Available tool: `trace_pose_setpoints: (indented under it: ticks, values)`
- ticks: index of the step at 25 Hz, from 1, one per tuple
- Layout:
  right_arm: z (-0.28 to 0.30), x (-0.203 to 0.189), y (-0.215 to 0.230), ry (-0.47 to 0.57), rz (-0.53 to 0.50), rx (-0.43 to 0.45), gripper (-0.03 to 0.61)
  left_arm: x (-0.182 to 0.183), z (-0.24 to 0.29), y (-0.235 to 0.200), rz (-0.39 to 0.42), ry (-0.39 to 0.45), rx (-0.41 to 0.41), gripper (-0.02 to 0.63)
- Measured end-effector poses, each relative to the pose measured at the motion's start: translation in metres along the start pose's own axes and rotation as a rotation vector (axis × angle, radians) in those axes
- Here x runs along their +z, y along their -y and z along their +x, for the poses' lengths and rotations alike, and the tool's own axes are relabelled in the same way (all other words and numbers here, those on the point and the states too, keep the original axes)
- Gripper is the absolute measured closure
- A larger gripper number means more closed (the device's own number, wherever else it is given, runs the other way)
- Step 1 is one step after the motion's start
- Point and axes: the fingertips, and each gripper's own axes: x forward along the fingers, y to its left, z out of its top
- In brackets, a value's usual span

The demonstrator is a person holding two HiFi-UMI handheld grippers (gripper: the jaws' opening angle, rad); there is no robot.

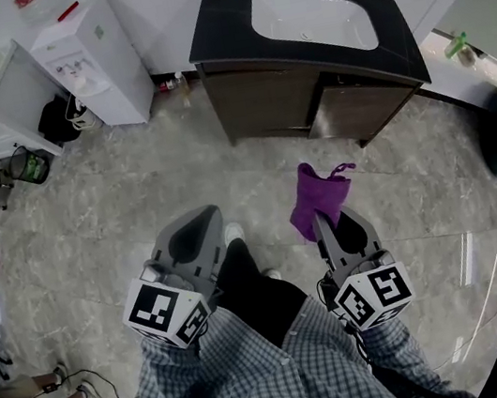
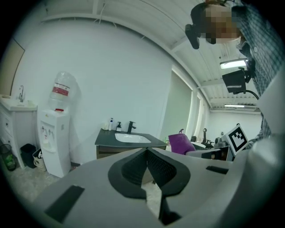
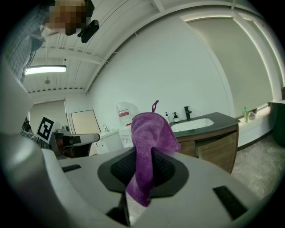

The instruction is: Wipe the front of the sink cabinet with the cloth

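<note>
**Right gripper (image 3: 143, 153) clamped on purple cloth (image 3: 149, 131)**

Right fingers (image 3: 168, 169) are closed on the cloth, which stands up above them and hangs below. Left gripper (image 2: 146, 150) fingers meet tip to tip, empty. Sink cabinet (image 1: 308, 102) stands ahead, well apart from both. Water-bottle label (image 2: 61, 91): print unreadable.

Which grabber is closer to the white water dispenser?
Left. The left gripper hangs in front of the water dispenser, slightly to its right; the right gripper, clamping the purple cloth, is farther right, before the sink cabinet.
</note>
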Motion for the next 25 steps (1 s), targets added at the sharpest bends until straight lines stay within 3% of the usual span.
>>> trace_pose_setpoints:
  ticks: [5, 16, 25]
  values:
    - [0.036, 0.009, 0.009, 0.0, -0.011, -0.012, 0.502, 0.006, 0.03, -0.023, 0.005, 0.004, -0.036, 0.602]
    - [0.161, 0.044, 0.027, -0.017, 0.012, -0.063, 0.5, 0.043, 0.118, -0.124, -0.012, -0.01, -0.097, 0.602]
    - [0.239, 0.043, 0.074, -0.011, 0.036, -0.214, 0.5, 0.027, 0.171, -0.187, -0.037, -0.086, -0.143, 0.601]
